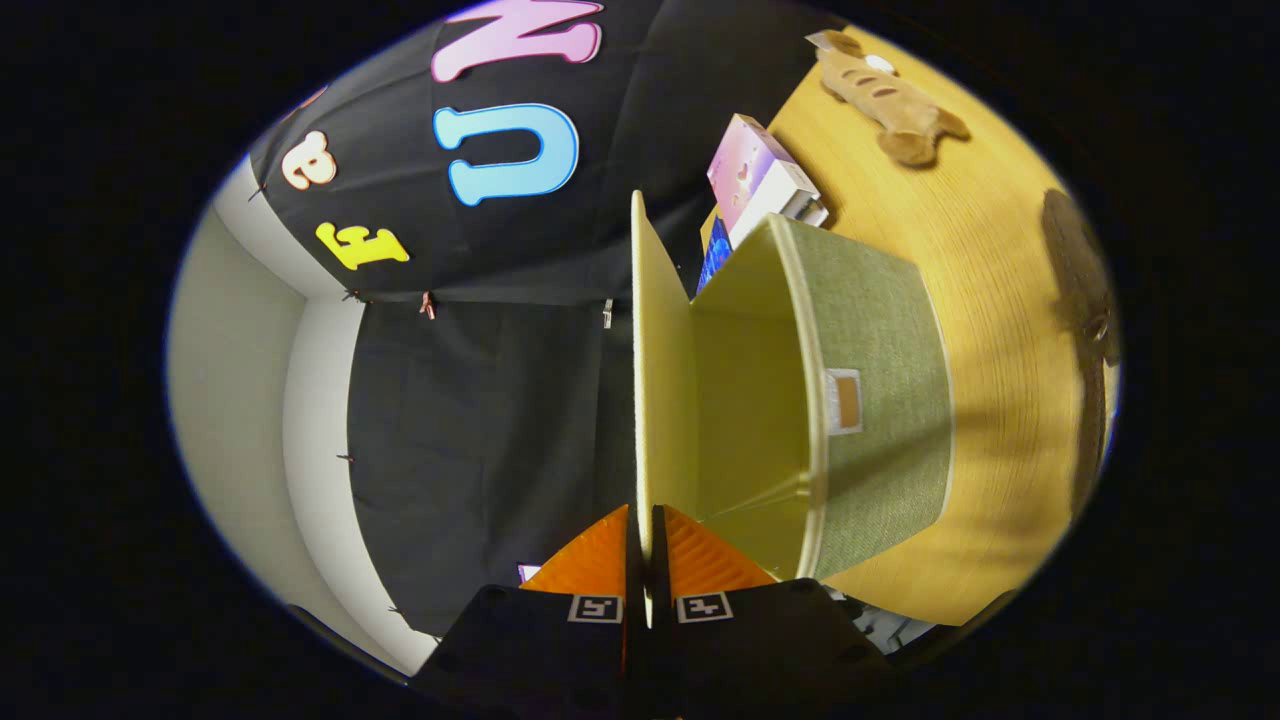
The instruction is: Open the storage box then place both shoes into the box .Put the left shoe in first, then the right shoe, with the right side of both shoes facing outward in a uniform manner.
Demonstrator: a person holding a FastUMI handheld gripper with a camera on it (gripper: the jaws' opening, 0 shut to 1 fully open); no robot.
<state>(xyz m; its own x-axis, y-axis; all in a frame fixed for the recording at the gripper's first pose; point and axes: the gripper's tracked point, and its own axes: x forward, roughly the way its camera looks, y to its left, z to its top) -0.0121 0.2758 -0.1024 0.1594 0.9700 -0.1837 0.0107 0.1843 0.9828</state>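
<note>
While the gripper [641, 535] has its jaws pinching the lid [655, 380] edge, the lid stands raised off the open box [880, 400] on the worktop [1000, 300].

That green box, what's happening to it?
A hand-held gripper has pinched the box's lid between its two fingers and is holding it swung open. The green storage box sits on the wooden table, and what shows of its inside is bare. A plush toy lies beyond it.
</note>
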